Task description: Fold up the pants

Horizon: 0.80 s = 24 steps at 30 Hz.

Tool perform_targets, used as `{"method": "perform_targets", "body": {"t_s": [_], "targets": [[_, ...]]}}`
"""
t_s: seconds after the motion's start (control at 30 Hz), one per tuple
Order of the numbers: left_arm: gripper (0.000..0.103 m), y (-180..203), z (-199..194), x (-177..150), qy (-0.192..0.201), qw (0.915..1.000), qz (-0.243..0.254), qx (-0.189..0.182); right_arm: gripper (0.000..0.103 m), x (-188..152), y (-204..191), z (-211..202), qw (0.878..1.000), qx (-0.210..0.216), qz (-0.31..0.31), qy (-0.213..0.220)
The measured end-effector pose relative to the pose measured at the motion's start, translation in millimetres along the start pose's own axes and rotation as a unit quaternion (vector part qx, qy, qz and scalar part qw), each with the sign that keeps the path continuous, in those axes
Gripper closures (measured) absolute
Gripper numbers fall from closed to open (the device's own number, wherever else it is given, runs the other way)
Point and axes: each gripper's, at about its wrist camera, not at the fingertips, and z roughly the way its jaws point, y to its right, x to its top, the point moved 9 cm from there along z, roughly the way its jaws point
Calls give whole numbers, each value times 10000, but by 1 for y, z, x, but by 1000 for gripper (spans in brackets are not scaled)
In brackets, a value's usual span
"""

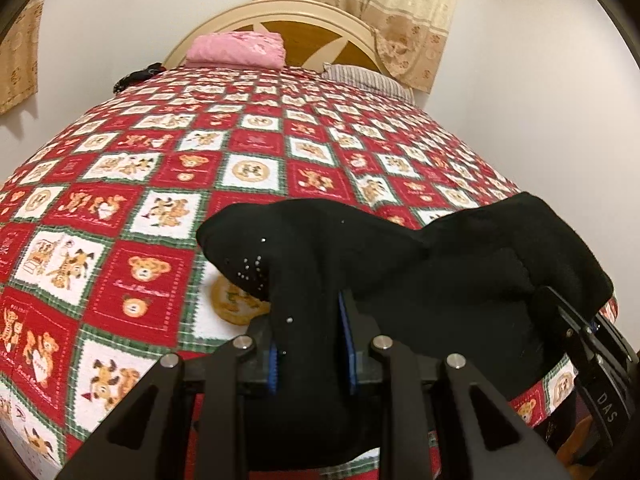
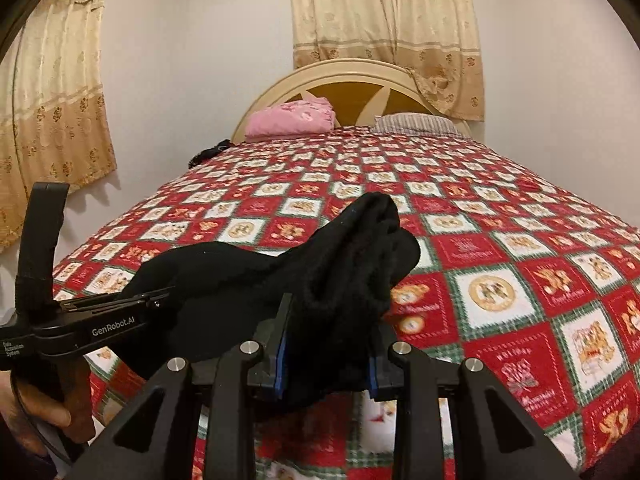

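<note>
Bedding in red, white and green bear checks (image 1: 168, 184) is spread across the bed, with a cream headboard (image 2: 352, 76) and beige curtains (image 2: 384, 12) behind. Against the headboard a folded pink blanket (image 1: 236, 50) and a striped pillow (image 2: 414, 123) are seen. Black pants (image 1: 400, 272) are held bunched above the bedding's near edge. The left gripper (image 1: 310, 344) has its jaws clamped on one bunch of the pants; the right gripper (image 2: 326, 354) has its jaws clamped on another.
</note>
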Motion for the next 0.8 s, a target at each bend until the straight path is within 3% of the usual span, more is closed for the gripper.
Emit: {"method": "perform_targets", "body": {"t_s": [0.8], "targets": [[78, -126, -37, 29, 548, 9911, -771, 938, 73, 46, -127, 50, 9913, 1160, -584, 213]]}}
